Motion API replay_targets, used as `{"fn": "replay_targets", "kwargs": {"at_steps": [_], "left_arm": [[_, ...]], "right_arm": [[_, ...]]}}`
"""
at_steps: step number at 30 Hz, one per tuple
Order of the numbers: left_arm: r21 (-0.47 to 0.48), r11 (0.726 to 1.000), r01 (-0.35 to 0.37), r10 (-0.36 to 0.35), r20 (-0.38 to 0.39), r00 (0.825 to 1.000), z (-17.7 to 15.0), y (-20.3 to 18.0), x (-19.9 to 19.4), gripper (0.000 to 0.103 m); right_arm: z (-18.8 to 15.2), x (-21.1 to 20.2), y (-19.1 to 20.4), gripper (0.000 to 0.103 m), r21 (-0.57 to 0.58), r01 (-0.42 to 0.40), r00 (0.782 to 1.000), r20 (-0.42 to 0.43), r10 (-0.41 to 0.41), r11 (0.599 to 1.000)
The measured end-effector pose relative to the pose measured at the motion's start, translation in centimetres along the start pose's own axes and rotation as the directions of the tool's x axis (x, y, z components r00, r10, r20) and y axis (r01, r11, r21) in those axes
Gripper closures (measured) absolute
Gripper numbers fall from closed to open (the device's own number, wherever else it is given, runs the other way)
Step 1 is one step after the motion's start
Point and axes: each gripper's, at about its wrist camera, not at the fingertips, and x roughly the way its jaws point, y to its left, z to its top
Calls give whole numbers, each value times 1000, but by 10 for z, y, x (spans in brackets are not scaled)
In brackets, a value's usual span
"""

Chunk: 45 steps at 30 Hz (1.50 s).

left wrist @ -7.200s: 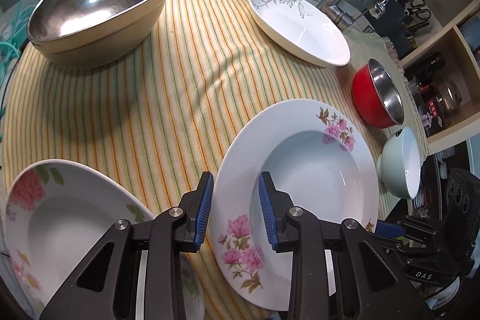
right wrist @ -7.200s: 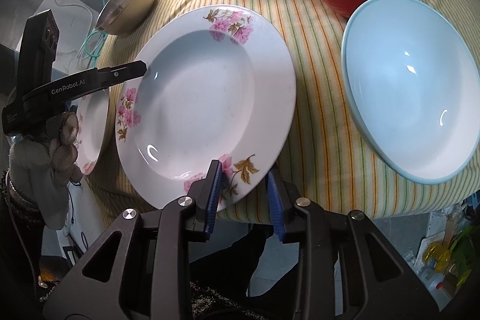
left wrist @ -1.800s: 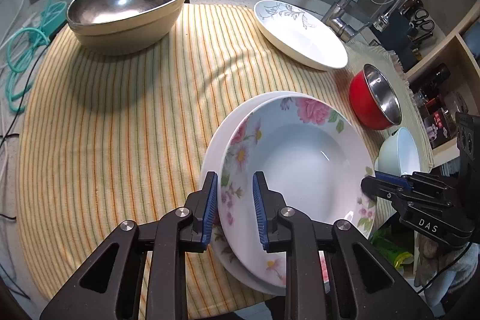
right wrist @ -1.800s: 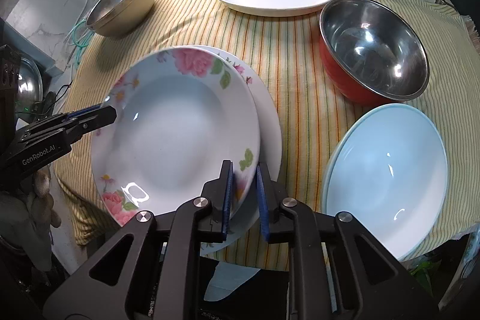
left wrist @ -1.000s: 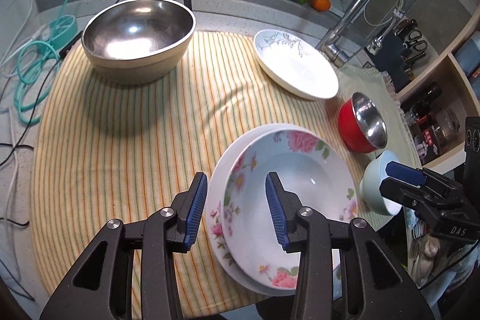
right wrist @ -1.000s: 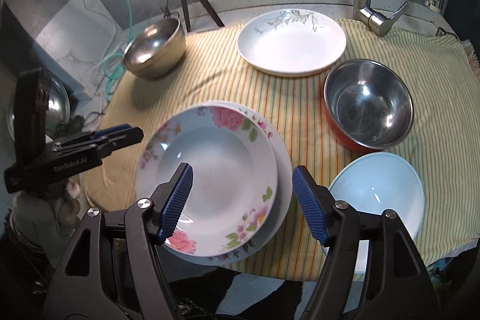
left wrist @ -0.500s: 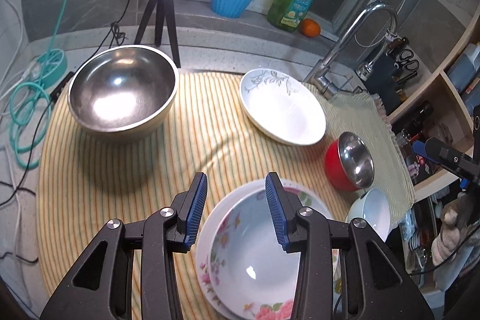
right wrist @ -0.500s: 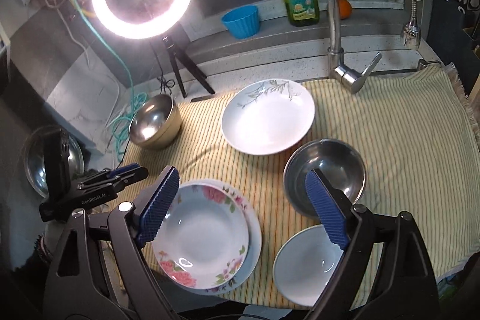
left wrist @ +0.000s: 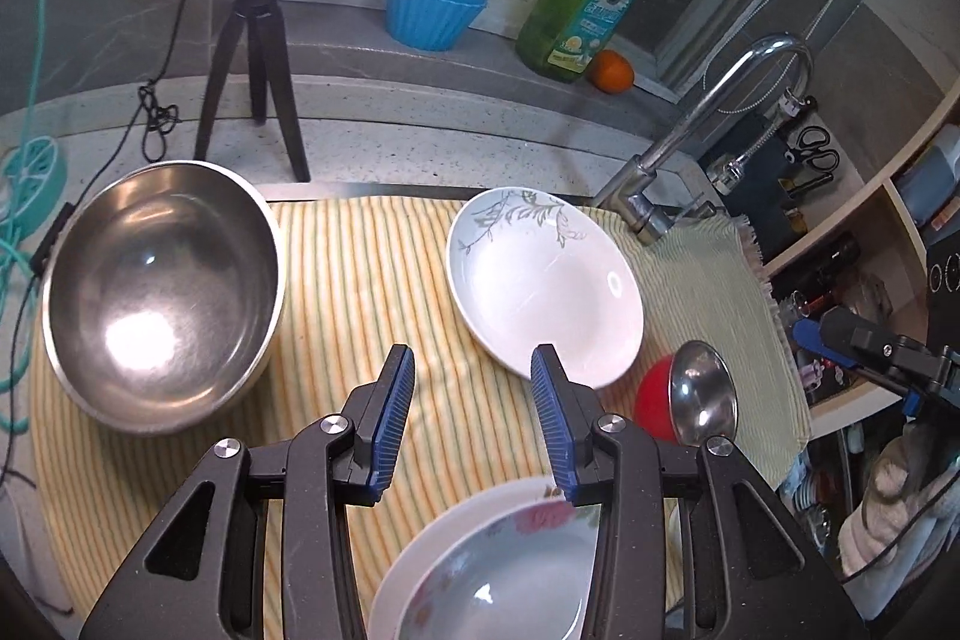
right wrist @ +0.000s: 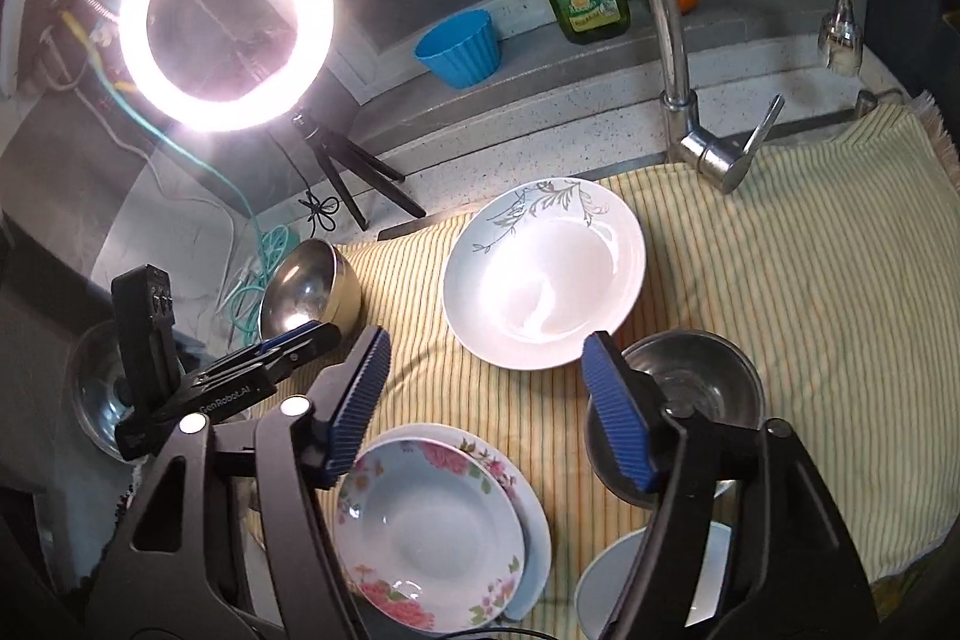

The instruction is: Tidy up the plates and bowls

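A lit ring light (right wrist: pixel 225 17) on a black tripod (left wrist: pixel 252 58) stands at the back left of the speckled surface (left wrist: pixel 420 112), which a yellow striped cloth (right wrist: pixel 810 280) mostly covers. On the grey ledge (right wrist: pixel 600 58) behind stand a blue cup (left wrist: pixel 433 7), a green soap bottle (left wrist: pixel 585 1) and an orange (left wrist: pixel 611 71). A chrome tap (right wrist: pixel 672 28) rises at the back edge. Open shelves (left wrist: pixel 864 232) stand at right.

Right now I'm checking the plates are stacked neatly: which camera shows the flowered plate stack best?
The right wrist view: the flowered plate stack shows almost whole between the tool fingers, top plate nested off-centre on the lower one. The left wrist view shows only its far part at the bottom edge, partly behind the tool.
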Motion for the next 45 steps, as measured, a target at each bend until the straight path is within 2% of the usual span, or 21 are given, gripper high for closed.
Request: {"fn": "replay_targets", "kwargs": {"at_steps": [4,8,13,26,33,36,39,43,45], "left_arm": [[-5,1000,8,-9,-32,999,11,3,21,64],[-15,1000,10,-11,-58,998,20,6,40,65],[-44,999,15,-19,-95,995,32,13,62,67],[-133,991,0,-19,-142,990,47,27,98,67],[-137,991,-12,-11,-167,986,47,30,110,70],[-130,992,-12,-10,-174,985,47,28,114,75],[-130,991,-8,-16,-181,983,47,27,118,75],[-118,993,-1,-22,-192,981,46,24,122,84],[-117,993,1,-24,-193,981,46,24,124,84]], "right_arm": [[17,22,-18,48,81,5,999,-33,-3,997],[31,46,-45,53,189,13,998,-65,0,982],[45,72,-68,61,235,66,995,-93,-45,970],[61,120,-99,66,255,155,979,-173,-112,955],[62,135,-106,70,257,178,971,-202,-127,950],[64,137,-107,71,251,180,971,-203,-130,951],[64,142,-110,76,248,193,966,-220,-139,949],[62,148,-113,82,243,197,963,-231,-140,950],[62,149,-114,84,247,197,963,-232,-139,949]]}}
